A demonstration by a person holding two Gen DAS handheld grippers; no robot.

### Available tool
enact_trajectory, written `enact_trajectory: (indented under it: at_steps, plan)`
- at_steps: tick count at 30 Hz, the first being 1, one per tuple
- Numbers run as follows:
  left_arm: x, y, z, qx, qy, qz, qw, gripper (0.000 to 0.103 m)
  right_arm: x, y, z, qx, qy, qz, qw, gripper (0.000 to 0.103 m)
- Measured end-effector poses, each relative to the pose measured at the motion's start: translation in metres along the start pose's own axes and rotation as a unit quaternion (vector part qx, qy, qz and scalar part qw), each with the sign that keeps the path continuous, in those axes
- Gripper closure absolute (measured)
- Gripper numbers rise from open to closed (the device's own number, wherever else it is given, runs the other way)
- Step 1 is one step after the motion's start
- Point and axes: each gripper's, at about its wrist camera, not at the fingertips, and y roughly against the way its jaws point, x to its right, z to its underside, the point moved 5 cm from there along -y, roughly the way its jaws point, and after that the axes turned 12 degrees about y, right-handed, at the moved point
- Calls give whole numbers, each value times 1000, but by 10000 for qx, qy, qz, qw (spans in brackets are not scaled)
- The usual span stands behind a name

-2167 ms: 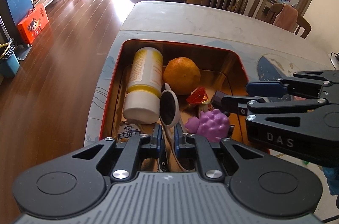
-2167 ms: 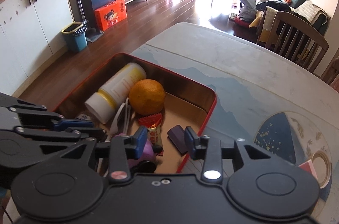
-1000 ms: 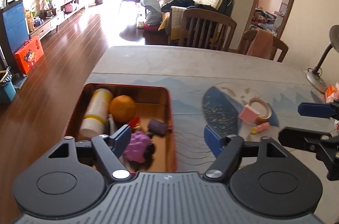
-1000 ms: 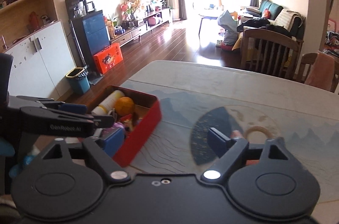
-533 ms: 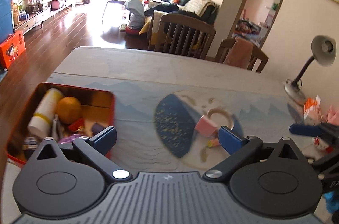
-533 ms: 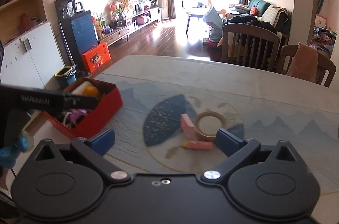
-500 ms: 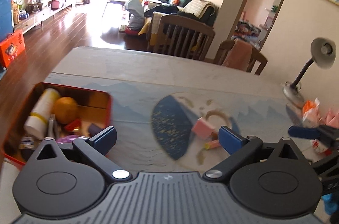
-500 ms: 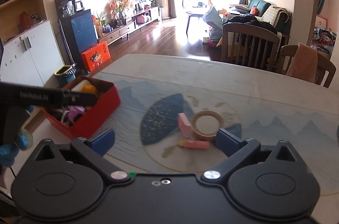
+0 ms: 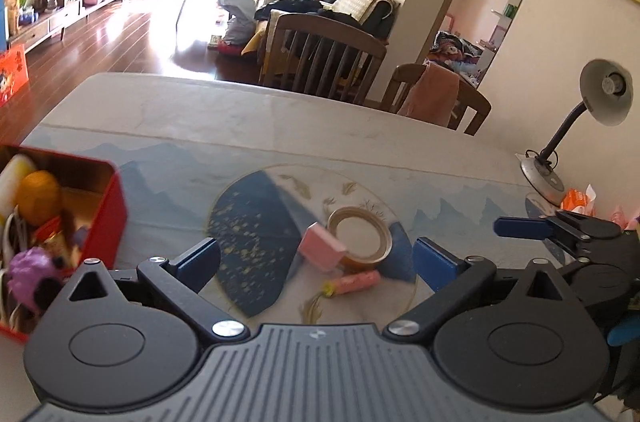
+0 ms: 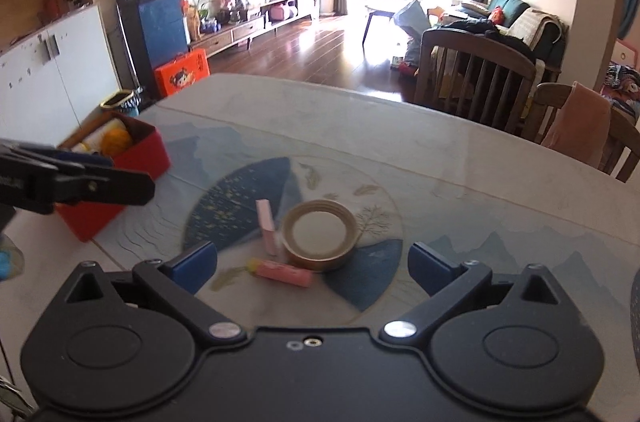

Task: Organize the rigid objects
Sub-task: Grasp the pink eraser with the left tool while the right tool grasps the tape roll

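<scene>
bench [image 9: 248,126]: we see a pale top with a printed round blue-and-white motif mid-surface
tape roll [image 10: 320,234]: lying flat on the motif, centre of both views
pink block [image 9: 322,248]: touching the tape roll's left side, tilted
pink tube [image 10: 282,272]: lying flat just in front of the roll, yellow tip to the left
red box [image 9: 106,222]: at the bench's left edge, well apart from the roll; holds an orange [image 9: 38,192], a white bottle [image 9: 16,172] and a purple toy [image 9: 30,268], among other bits we cannot make out
surroundings: desk lamp [image 9: 576,134] at the far right of the bench, wooden chairs [image 10: 476,74] behind it
obstructions: we see nothing between either tool and the three loose items
left gripper [image 9: 316,262]: jaws spread wide, holding nothing, aimed at the block and roll from above the near edge
right gripper [image 10: 312,264]: jaws spread wide, holding nothing, framing the tube and roll
</scene>
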Motion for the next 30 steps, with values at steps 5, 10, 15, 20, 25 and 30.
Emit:
enact_trajectory:
  at_steps: [5, 10, 15, 20, 25, 30]
  plan:
    - [15, -30, 0, -90, -327, -188, 9992, 0, 19, -30, 5, -177, 190, -169, 9995, 2]
    - [19, -63, 5, -244, -589, -360, 9973, 0, 24, -60, 13, -330, 342, -367, 9982, 3]
    - [14, -90, 6, -372, -568, -455, 9967, 0, 25, -83, 13, -332, 332, -524, 9975, 5]
    - [12, -108, 5, -402, -558, -560, 9961, 0, 24, -99, 12, -293, 273, -634, 9972, 7]
    - [8, -123, 5, -450, -491, -603, 9960, 1, 22, -112, 12, -284, 338, -743, 9963, 10]
    - [7, -136, 6, -687, -389, -458, 9958, 27, 22, -118, 12, -212, 327, -852, 9956, 17]
